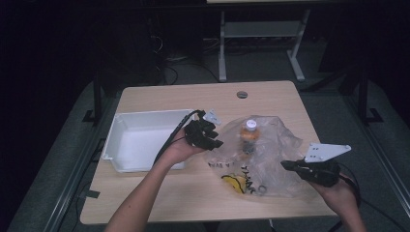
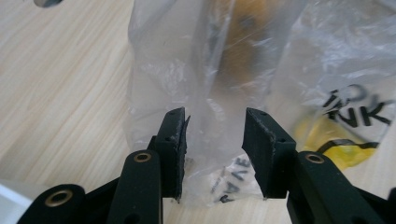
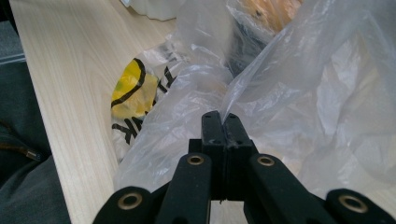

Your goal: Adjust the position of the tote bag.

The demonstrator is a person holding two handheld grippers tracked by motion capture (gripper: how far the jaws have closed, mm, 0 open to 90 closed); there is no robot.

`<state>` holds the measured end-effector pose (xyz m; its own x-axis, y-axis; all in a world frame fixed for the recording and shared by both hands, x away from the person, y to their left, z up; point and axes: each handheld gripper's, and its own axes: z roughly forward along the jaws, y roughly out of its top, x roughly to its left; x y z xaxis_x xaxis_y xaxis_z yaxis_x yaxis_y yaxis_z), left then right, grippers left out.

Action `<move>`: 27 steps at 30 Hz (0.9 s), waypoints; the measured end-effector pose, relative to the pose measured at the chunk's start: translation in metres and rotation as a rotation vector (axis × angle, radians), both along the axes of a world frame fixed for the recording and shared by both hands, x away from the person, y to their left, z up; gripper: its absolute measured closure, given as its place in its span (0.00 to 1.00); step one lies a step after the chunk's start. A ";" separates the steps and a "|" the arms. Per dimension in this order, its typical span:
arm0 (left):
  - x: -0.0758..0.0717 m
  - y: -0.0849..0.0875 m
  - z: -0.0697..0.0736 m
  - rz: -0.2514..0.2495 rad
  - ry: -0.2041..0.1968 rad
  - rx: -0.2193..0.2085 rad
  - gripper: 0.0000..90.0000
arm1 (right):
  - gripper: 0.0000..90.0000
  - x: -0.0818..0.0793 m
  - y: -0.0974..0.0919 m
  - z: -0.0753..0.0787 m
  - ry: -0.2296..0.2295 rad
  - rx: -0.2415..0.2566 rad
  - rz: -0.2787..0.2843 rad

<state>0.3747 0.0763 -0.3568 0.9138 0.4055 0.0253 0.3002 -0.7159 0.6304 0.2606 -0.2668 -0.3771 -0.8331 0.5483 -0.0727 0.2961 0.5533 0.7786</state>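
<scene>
A clear plastic bag (image 1: 273, 150) with a yellow and black print (image 1: 235, 182) lies on the wooden table (image 1: 193, 96). Inside it stands a bottle (image 1: 250, 134) with a white cap and orange contents. My left gripper (image 1: 215, 137) hovers at the bag's left edge. In the left gripper view its jaws (image 2: 215, 123) stand apart, with bag film (image 2: 210, 70) loose between them and not pressed. My right gripper (image 1: 286, 165) is at the bag's right edge. The right gripper view has it (image 3: 223, 119) shut on a fold of the bag (image 3: 327, 93).
A white plastic bin (image 1: 115, 140) sits on the table's left half, just behind my left hand. A round cable hole (image 1: 242, 94) is near the far edge. A white desk frame (image 1: 261, 34) stands on the floor beyond the table.
</scene>
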 end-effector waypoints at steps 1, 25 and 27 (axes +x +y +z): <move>0.000 0.000 0.000 0.000 0.000 0.000 0.65 | 0.99 0.000 0.000 0.000 0.000 0.000 0.000; -0.023 0.003 0.012 -0.067 -0.041 -0.069 0.61 | 0.99 0.022 0.022 0.028 -0.005 0.025 0.089; -0.024 0.003 0.012 -0.081 -0.042 -0.065 0.61 | 0.99 0.024 0.024 0.029 -0.003 0.029 0.095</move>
<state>0.3504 0.0791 -0.3444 0.9422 0.3326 0.0400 0.2158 -0.6939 0.6870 0.2849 -0.2424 -0.3482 -0.8815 0.4683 -0.0607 0.2405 0.5560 0.7956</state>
